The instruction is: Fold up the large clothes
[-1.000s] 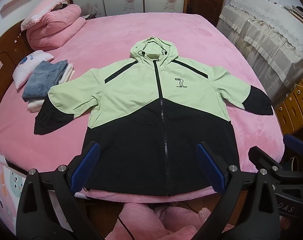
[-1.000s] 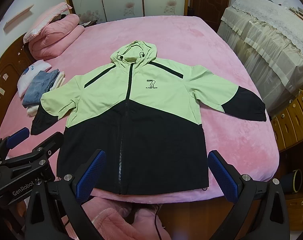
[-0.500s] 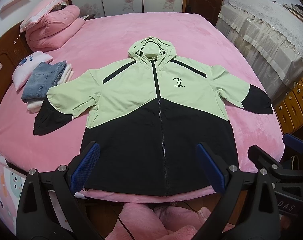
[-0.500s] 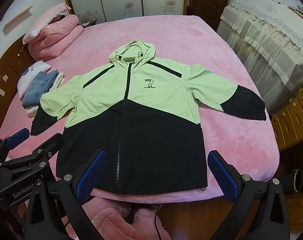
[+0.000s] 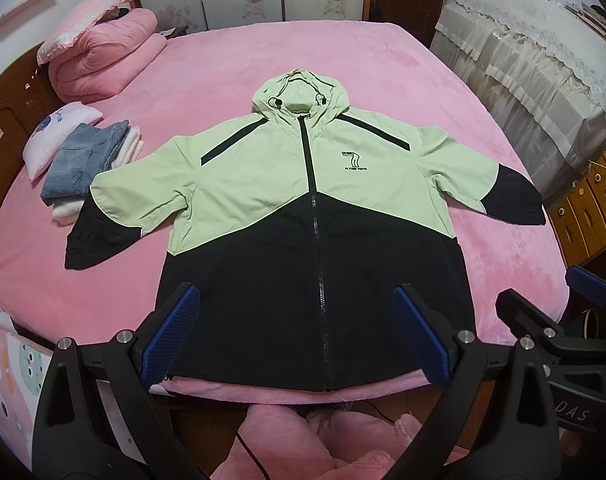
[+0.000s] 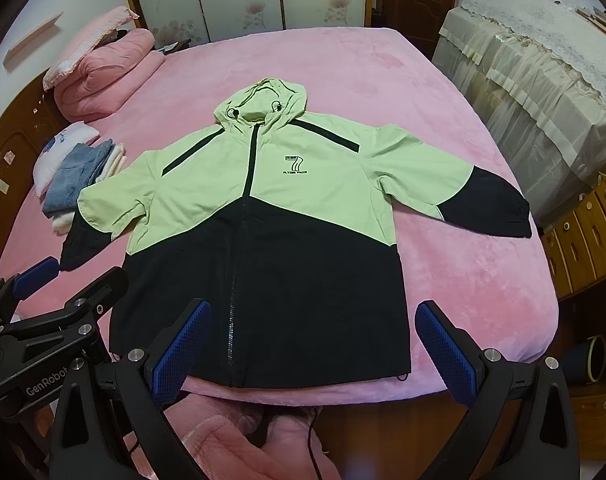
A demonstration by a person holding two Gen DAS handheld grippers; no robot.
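Note:
A light green and black hooded jacket (image 5: 303,216) lies flat, zipped, front up on the pink bed (image 5: 343,64), hood far, hem at the near edge, both sleeves spread out. It also shows in the right wrist view (image 6: 271,224). My left gripper (image 5: 299,332) is open and empty, held above the hem. My right gripper (image 6: 315,344) is open and empty, above the hem's right part. In the right wrist view the left gripper (image 6: 55,292) shows at the left; in the left wrist view the right gripper (image 5: 551,312) shows at the right.
A stack of folded clothes (image 5: 83,160) and a small pillow (image 5: 55,132) lie at the bed's left. A rolled pink quilt (image 5: 107,52) sits at the far left corner. A cloth-covered cabinet (image 5: 543,64) stands right. Wooden drawers (image 6: 583,232) flank the bed's right side.
Both grippers have drifted slightly; the jacket appears a little further left in both views. The jacket itself has not moved and both grippers stay open.

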